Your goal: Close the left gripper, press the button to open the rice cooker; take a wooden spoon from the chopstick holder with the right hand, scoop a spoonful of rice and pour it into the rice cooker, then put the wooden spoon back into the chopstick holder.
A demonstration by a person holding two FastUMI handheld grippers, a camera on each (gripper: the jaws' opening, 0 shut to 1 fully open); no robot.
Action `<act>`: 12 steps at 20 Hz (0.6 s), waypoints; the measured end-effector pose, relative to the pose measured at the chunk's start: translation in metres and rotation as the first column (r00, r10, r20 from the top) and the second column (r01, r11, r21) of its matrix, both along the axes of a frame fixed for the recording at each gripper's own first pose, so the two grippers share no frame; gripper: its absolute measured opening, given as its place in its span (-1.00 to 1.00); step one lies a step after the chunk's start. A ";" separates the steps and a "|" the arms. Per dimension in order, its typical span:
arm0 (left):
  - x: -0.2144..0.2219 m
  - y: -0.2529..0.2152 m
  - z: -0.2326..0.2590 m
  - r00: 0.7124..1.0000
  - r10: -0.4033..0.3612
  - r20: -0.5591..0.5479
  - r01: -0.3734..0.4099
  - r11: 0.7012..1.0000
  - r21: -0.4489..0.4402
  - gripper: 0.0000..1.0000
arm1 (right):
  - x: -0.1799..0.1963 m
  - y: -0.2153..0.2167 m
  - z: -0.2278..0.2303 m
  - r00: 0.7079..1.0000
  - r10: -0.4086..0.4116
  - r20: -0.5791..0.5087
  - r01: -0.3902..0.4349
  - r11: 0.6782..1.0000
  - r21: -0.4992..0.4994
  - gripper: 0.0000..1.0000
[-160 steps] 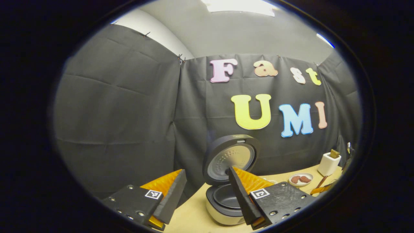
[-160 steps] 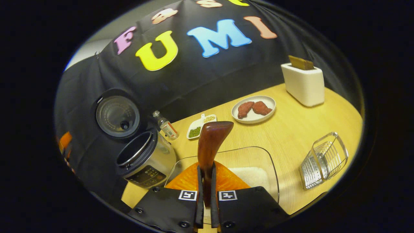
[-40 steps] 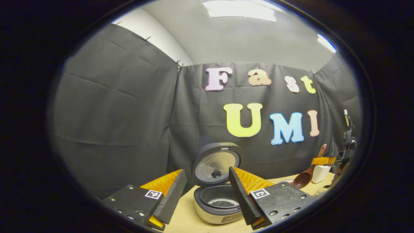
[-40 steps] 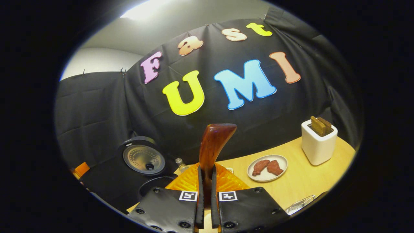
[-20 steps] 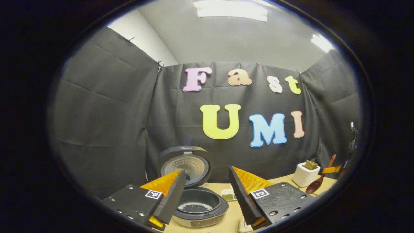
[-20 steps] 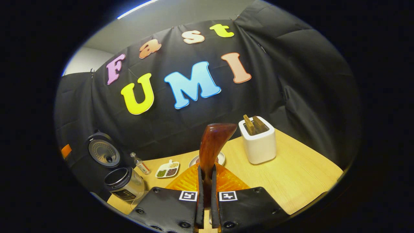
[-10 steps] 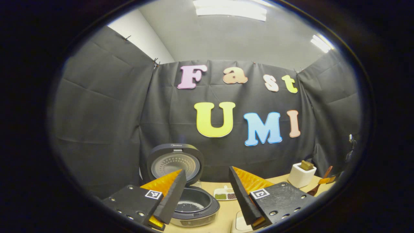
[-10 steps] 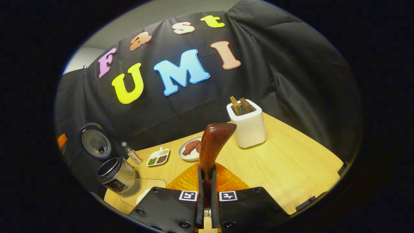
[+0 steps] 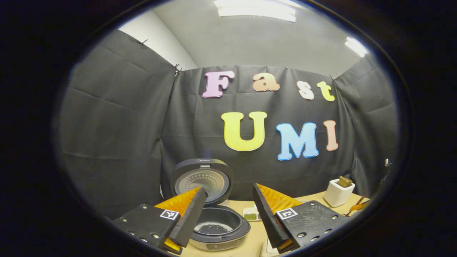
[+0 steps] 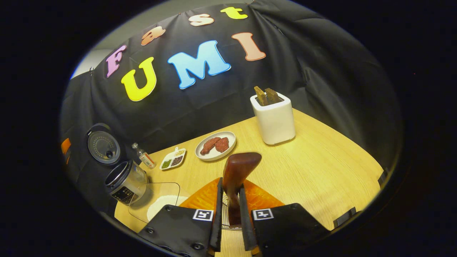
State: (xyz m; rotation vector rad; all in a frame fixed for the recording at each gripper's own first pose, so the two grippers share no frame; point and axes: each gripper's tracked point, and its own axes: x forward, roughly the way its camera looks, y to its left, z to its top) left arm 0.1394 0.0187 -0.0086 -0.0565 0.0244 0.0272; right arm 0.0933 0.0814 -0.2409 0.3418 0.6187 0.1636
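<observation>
The right gripper [image 10: 230, 214], jaws slightly parted around the dark brown wooden spoon [image 10: 237, 175], hangs over the wire chopstick holder [image 10: 225, 214]; released askew, it could tip out. The left gripper [image 9: 228, 214] gapes empty.

table [image 10: 321, 171] right: bare | left: rice cooker [image 10: 125, 184], plate [image 10: 215, 150]

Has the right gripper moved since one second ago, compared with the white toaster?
Yes. In the right gripper view the white toaster now sits higher and the table fills more, so the right gripper, fingers wider around the wooden spoon, has tilted downward.
</observation>
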 end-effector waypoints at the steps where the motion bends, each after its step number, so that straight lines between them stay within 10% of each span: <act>1: 0.003 0.002 0.000 1.000 0.004 -0.002 -0.004 1.000 0.002 0.67 | 0.001 -0.004 0.008 1.000 -0.011 0.024 0.012 1.000 -0.016 -0.63; 3: 0.013 0.008 0.001 1.000 0.016 -0.010 -0.016 1.000 0.013 0.65 | 0.003 -0.006 0.028 0.998 -0.008 0.065 0.012 0.998 -0.057 -0.33; 6: 0.033 0.018 0.010 0.999 0.031 -0.008 -0.031 0.999 0.018 0.67 | 0.008 -0.016 0.061 0.987 -0.014 0.159 0.040 0.987 -0.158 0.98; 12: 0.086 0.048 0.032 0.998 0.063 0.010 -0.063 0.998 0.016 0.65 | 0.010 -0.016 0.123 0.950 -0.010 0.312 0.089 0.967 -0.239 0.96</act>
